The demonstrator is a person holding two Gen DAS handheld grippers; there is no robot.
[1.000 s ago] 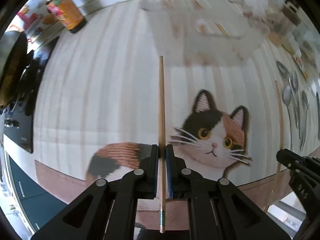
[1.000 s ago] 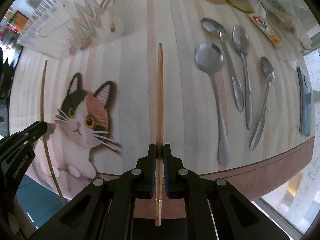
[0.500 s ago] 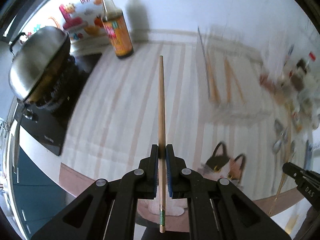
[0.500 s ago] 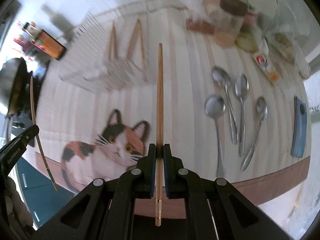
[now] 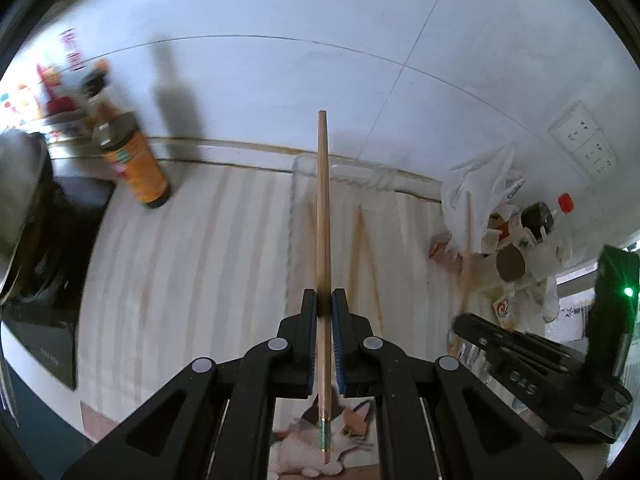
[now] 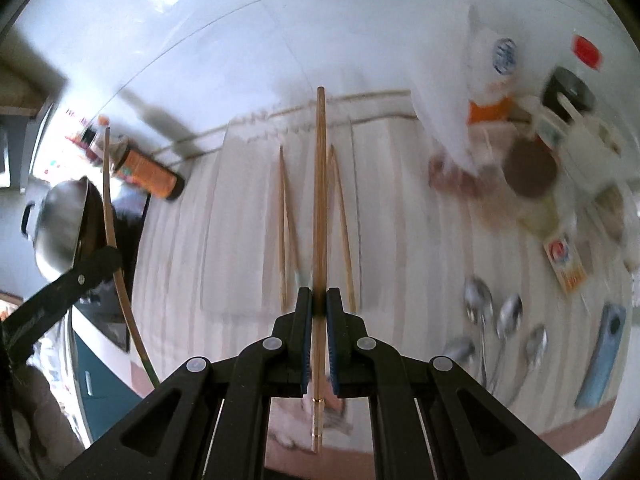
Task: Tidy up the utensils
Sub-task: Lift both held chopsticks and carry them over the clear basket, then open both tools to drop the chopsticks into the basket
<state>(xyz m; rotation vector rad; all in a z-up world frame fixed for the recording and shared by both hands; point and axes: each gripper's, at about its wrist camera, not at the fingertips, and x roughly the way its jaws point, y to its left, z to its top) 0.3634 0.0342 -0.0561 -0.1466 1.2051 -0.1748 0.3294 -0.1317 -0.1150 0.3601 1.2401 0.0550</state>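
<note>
**Inspector:** Fingers point(image 5: 316, 328) of the left gripper point(image 5: 325, 304) are clenched on a wooden chopstick with a green band point(image 5: 322, 216); it runs straight toward 12 o'clock, its banded end trailing behind the pads. State of the other side?

**Assistant:** Fingers point(image 6: 306, 320) of the right gripper point(image 6: 316, 302) are likewise clenched on a chopstick with a gold band point(image 6: 320, 184), also pointing to 12 o'clock. Both tools are raised above the surface point(image 5: 192, 264) and tilted steeply downward. In the left wrist view the right gripper appears at 4 o'clock; in the right wrist view the left gripper sits at 9 o'clock with its stick standing up from it.

**Inspector:** Count of utensils?

**Assistant:** Two chopsticks held, one per gripper. Chopsticks lying in the clear tray point(image 6: 248, 216): four can be made out in the right wrist view, in two V-shaped pairs point(image 6: 286, 216), though blur leaves the count uncertain. Spoons point(image 6: 480, 304) on the surface at 4 o'clock in that view: four, blurred.

**Inspector:** Containers?

**Assistant:** The clear tray lies at the wall end of the striped surface and holds only chopsticks. One orange-labelled bottle point(image 5: 132, 164) stands at 10 o'clock in the left wrist view. A steel pot point(image 6: 60, 228) sits at 9 o'clock in the right wrist view; its contents cannot be seen. A cluster of jars and a white plastic bag point(image 5: 480, 188) stands at 3 o'clock in the left wrist view, too blurred to count.
</note>
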